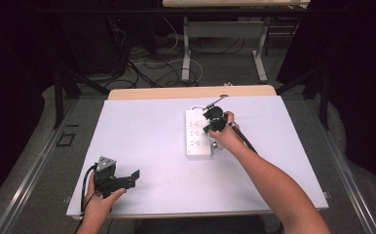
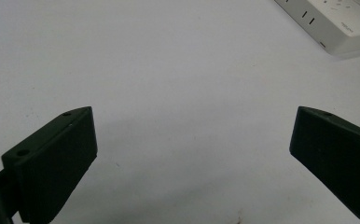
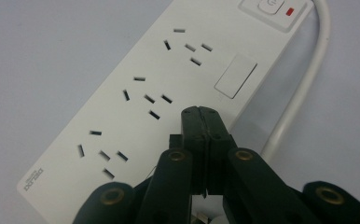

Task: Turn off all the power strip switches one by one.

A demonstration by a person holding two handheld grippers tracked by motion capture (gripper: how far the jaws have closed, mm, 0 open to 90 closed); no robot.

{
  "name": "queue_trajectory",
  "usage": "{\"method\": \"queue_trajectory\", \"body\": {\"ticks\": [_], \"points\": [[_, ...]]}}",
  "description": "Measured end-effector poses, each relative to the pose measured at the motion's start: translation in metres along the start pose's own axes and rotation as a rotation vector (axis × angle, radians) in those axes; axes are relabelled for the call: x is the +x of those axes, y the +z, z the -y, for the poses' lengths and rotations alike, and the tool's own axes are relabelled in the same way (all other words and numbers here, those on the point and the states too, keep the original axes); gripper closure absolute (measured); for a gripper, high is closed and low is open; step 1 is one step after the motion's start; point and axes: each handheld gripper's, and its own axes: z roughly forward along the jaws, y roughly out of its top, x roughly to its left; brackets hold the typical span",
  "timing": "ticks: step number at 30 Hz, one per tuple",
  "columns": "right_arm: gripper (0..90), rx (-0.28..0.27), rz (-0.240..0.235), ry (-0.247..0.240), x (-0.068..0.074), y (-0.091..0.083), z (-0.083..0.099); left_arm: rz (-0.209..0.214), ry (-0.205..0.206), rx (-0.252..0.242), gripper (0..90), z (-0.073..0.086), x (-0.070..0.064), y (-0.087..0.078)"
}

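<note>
A white power strip [image 1: 197, 134] lies lengthwise right of the table's middle. In the right gripper view the power strip [image 3: 136, 107] shows three socket groups, a blank white panel and a switch [image 3: 272, 8] with a red light beside it. Its white cable [image 3: 299, 93] runs down the right side. My right gripper [image 1: 211, 119] hangs over the strip's right edge; the right gripper [image 3: 201, 113] has its jaws pressed together with nothing seen between them. My left gripper [image 1: 133, 178] rests at the near left, and the left gripper [image 2: 192, 119] stands wide open over bare white surface.
A white sheet [image 1: 142, 141] covers the table top, with a wooden edge [image 1: 152, 92] at the back. One end of the power strip [image 2: 341, 28] shows at the top right of the left gripper view. Cables and table legs lie on the floor beyond.
</note>
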Motion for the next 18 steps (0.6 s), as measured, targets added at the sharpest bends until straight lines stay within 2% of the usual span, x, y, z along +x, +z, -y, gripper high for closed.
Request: {"method": "queue_trajectory", "body": {"ticks": [2,3,8,11,13,15,18], "points": [[90.0,0.02,-0.007,-0.013,0.001,0.0,0.0009,0.0,0.001,0.001,0.6,0.0001,0.0001,0.0],[90.0,-0.005,-0.004,-0.01,0.0019,0.0028,0.0023,0.001,0.0,0.001,0.6,0.0002,0.0001,-0.0001],[90.0,-0.013,-0.02,-0.01,0.0015,0.0039,0.0036,0.0,0.0,0.002,0.6,0.0003,0.0003,-0.0002],[90.0,0.011,-0.013,0.002,0.0015,0.003,0.0031,-0.003,-0.001,-0.003,0.6,0.0005,-0.0003,0.0003],[90.0,-0.005,-0.012,-0.012,0.0012,0.0043,0.0038,-0.002,0.001,-0.001,0.6,0.0004,-0.0004,0.0002],[90.0,0.013,-0.022,-0.007,0.0019,0.0048,0.0048,-0.003,0.001,-0.002,0.6,0.0004,-0.0004,0.0002],[90.0,-0.008,-0.021,-0.014,0.0014,0.0053,0.0064,-0.001,0.002,0.007,0.6,0.0001,-0.0003,-0.0002]]}}
